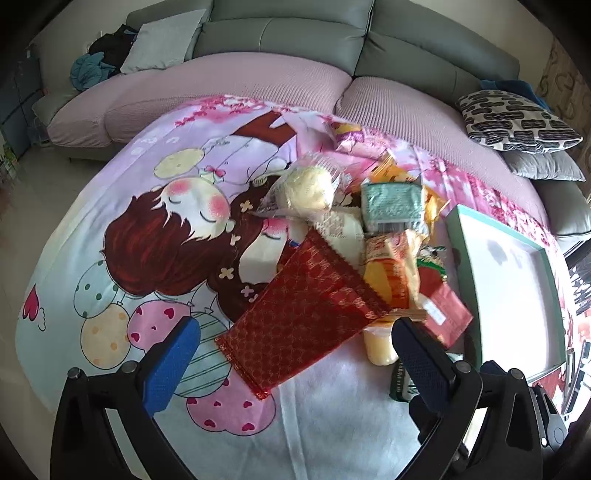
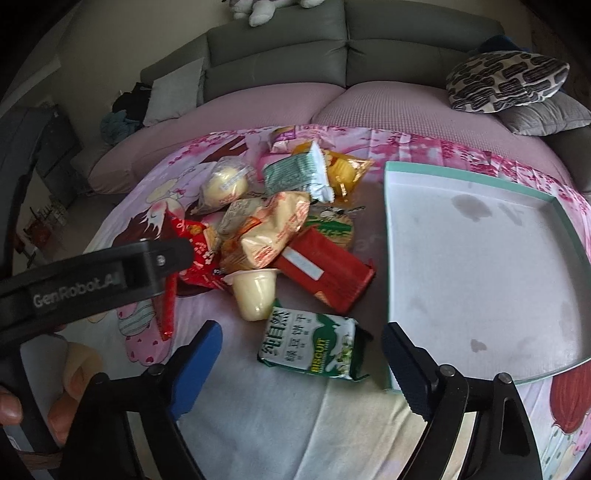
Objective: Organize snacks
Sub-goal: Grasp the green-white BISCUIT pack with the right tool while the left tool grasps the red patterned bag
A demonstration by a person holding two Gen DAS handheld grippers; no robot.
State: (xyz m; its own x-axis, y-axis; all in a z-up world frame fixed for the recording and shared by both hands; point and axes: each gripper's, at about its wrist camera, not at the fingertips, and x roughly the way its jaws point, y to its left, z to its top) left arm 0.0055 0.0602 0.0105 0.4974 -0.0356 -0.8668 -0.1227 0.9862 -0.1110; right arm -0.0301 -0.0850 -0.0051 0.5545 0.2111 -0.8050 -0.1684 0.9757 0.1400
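Right hand-held gripper (image 2: pixel 301 354), spread, hovers over my "BISCUIT" pack (image 2: pixel 314 347); only its view reads "GenRobot.AI" on the left hand-held gripper (image 1: pixel 295 347), also spread.

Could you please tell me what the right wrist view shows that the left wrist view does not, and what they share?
Only the right wrist view shows the green biscuit pack's printed front, the left gripper's arm seen from outside, and plush toys on the sofa back. Only the left wrist view shows the red patterned bag laid out flat between its open fingers. Both share the snack pile, the jelly cup, the empty tray and the patterned cushion.
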